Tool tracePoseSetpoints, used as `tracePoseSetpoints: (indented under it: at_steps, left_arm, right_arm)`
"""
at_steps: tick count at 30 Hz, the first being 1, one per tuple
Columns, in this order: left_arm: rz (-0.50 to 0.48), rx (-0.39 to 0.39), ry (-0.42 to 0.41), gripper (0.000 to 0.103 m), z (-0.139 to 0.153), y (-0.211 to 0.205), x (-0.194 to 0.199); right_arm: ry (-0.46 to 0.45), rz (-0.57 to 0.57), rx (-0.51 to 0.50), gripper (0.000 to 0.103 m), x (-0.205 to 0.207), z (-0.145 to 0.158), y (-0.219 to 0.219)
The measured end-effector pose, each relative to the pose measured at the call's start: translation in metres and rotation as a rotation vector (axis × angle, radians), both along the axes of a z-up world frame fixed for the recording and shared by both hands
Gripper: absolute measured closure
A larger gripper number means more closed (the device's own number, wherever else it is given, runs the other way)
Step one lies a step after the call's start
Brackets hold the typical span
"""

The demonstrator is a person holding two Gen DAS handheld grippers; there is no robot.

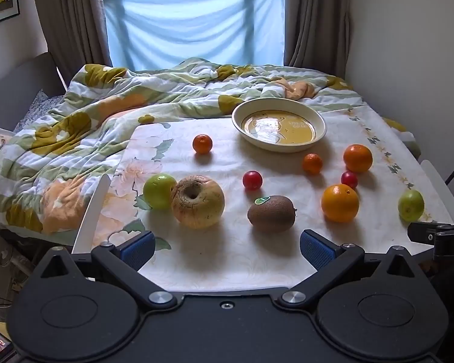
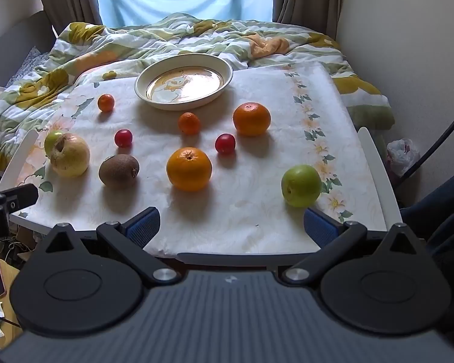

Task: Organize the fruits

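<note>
- Left gripper (image 1: 227, 249): jaws wide, empty; apple (image 1: 197, 201) and kiwi (image 1: 271, 213) just ahead on the cloth (image 1: 227, 260).
- Right gripper (image 2: 231, 225): jaws wide, empty; orange (image 2: 189, 168) ahead, green apple (image 2: 301, 185) near its right finger.
- Bowl (image 2: 142, 83): far side, empty.

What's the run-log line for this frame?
stage: start | left gripper: open, holding nothing | right gripper: open, holding nothing | bowl: holds no fruit | fruit: all loose on tablecloth

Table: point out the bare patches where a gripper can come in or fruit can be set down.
Free: the near strip of the table before the kiwi and big orange; the bowl is empty. Crowded: the middle, around the cherry tomatoes.
</note>
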State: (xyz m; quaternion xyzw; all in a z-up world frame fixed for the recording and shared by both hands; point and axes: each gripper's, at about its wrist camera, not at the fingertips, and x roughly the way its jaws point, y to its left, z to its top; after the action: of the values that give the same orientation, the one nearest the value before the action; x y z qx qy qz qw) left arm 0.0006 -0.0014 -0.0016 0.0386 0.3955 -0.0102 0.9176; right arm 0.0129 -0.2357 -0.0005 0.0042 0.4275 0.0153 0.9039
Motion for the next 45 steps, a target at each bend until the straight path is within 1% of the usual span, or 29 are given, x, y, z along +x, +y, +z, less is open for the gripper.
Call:
tracePoseSetpoints:
  at_steps: [2,12,14,19,45]
  left_arm:
    - [0.001,0.004,-0.005,0.0,0.0,-0.004,0.001]
    - [0.008,-0.02,-0.029,0.0,0.005,0.003,-0.005]
    - [0.011,-0.02,-0.029,0.0,0.005,0.004,-0.005]
    - [0.019,-0.026,-0.027,0.0,0.007,0.007,-0.006]
    - [0.033,-0.037,-0.02,0.0,0.006,0.008,-0.002]
  right_arm:
    - [-0.003,-0.001,-0.003,0.0,0.0,0.0,0.0]
    - [-0.013,0.0,0.0,0.0,-0.004,-0.001,0.001]
    - [-0.013,0.002,0.0,0.0,-0.004,-0.003,0.002]
    - [-0.012,0.009,0.001,0.0,-0.003,0.006,0.002]
    - [-0.006,0.006,-0.004,0.0,-0.001,0.002,0.002]
